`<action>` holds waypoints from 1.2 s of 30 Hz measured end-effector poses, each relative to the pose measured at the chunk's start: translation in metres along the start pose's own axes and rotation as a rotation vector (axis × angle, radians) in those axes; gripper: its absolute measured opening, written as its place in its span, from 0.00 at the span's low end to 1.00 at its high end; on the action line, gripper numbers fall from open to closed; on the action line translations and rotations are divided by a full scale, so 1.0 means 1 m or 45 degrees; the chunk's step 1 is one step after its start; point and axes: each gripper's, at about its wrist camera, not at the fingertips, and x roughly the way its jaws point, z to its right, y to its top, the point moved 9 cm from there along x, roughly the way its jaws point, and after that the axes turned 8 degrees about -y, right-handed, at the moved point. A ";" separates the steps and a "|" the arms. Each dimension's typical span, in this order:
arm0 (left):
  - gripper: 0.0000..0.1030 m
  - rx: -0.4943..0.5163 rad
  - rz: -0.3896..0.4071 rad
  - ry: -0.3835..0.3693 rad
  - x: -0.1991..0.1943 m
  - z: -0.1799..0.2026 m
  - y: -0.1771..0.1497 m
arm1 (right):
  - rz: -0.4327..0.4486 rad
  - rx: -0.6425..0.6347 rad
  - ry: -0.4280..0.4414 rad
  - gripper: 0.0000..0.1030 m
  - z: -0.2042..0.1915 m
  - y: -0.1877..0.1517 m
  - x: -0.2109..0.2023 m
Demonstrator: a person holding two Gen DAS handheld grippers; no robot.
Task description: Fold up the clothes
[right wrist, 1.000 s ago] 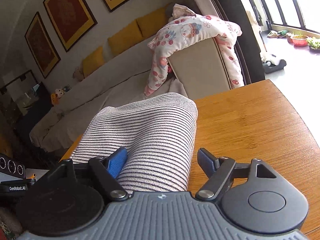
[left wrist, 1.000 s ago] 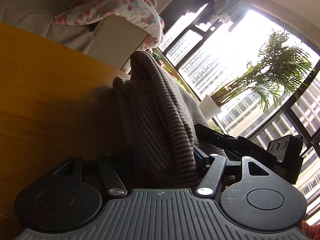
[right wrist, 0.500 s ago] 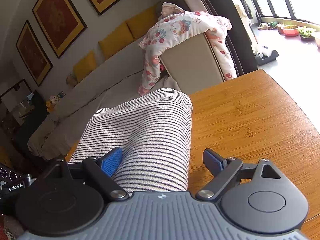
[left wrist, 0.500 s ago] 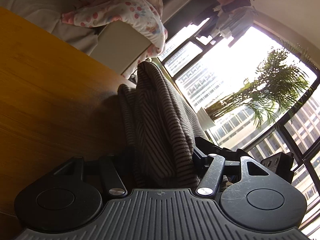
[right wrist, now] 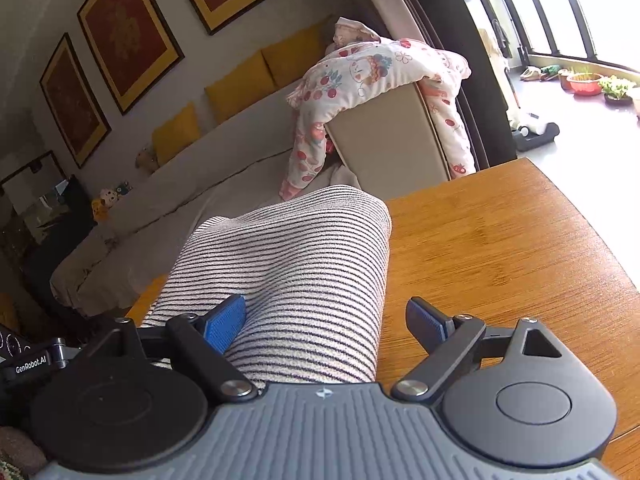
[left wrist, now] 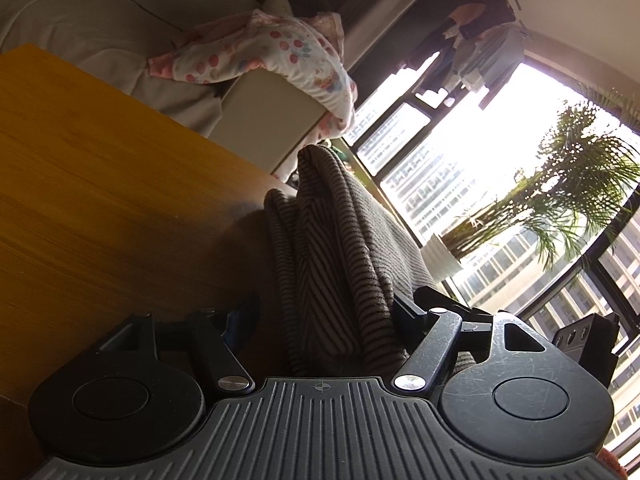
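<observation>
Sitting on the wooden tabletop (right wrist: pixel 500 248), the folded striped shirt (right wrist: pixel 296 272) is lying between both my tongs: left tongs (left wrist: pixel 326 314) and right tongs (right wrist: pixel 326 314) are both spread apart, not gripping.

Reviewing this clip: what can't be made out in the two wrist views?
- Left wrist view: the striped garment is backlit by the window; the left claw fingers sit partly behind its folds, so grip is unclear.
- Right wrist view: the garment's near end is hidden by the right claw body.
- Both views: the garment type is not discernible; the wooden table is cut off by the frame.
</observation>
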 end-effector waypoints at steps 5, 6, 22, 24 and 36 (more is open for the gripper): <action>0.72 -0.004 -0.013 -0.016 0.000 0.003 -0.003 | -0.006 0.000 0.012 0.86 0.001 -0.001 -0.001; 0.72 0.003 -0.018 -0.012 0.000 0.004 -0.005 | -0.012 0.013 0.022 0.86 0.001 -0.002 -0.001; 0.62 -0.041 -0.086 -0.102 -0.026 0.028 -0.045 | -0.070 -0.084 0.118 0.77 -0.022 -0.043 -0.051; 0.62 -0.037 -0.092 -0.103 -0.026 0.030 -0.047 | -0.069 -0.062 0.119 0.76 -0.023 -0.047 -0.057; 0.64 0.211 0.038 -0.246 -0.065 0.099 0.021 | 0.004 -0.080 0.011 0.75 -0.005 -0.014 -0.096</action>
